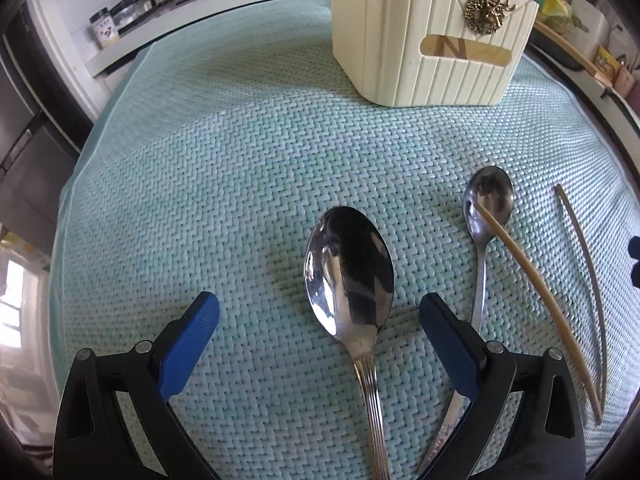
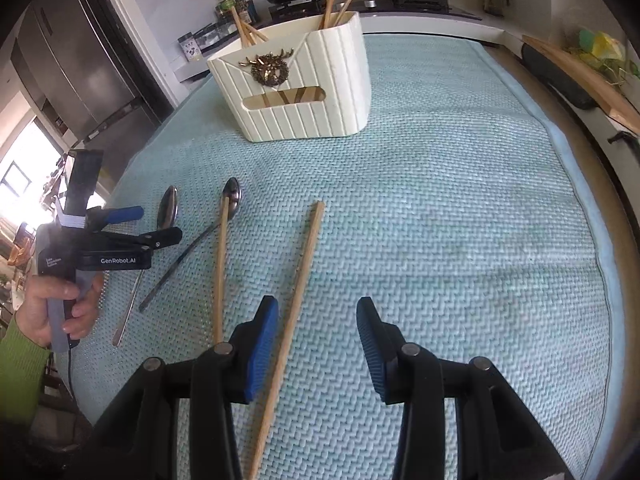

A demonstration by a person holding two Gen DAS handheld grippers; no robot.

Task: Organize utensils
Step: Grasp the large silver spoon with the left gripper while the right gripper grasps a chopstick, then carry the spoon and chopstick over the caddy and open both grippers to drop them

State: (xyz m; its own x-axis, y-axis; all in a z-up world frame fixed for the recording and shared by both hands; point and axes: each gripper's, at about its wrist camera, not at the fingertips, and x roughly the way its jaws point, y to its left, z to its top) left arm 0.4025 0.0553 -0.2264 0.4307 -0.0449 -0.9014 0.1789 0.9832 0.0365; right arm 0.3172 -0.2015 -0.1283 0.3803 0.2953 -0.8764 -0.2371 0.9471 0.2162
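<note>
Kitchen counters and a stove ring a table covered by a pale green woven mat [image 1: 224, 168]. At 12 o'clock on it stands a cream holder [image 2: 296, 92] with several chopsticks already upright inside.

Left gripper [image 1: 320, 320] hangs spread wide over the big spoon [image 1: 348, 276], its bowl lying between the fingers with no pad touching it. Just to 3 o'clock lies a small spoon [image 1: 486, 208], and a chopstick [image 1: 532, 280] rests with its tip across that spoon's bowl. A second chopstick [image 2: 296, 308] lies apart, farther toward 3 o'clock; the right gripper [image 2: 316, 344] hovers over it, half spread and pinching nothing, with the stick close beside its left finger.

Both spoons are likely stiff, smooth steel, slippery at the polished bowl; the ribbed handle or the neck below the bowl should offer a surer hold. Chopsticks look light and thin, lie flat on the mat, and may roll or slip from the pads, so a mid-length pinch seems safest.

Lifting the small spoon would disturb the chopstick resting on it, so that stick probably ought to go first. Nothing else blocks the way to the holder.
</note>
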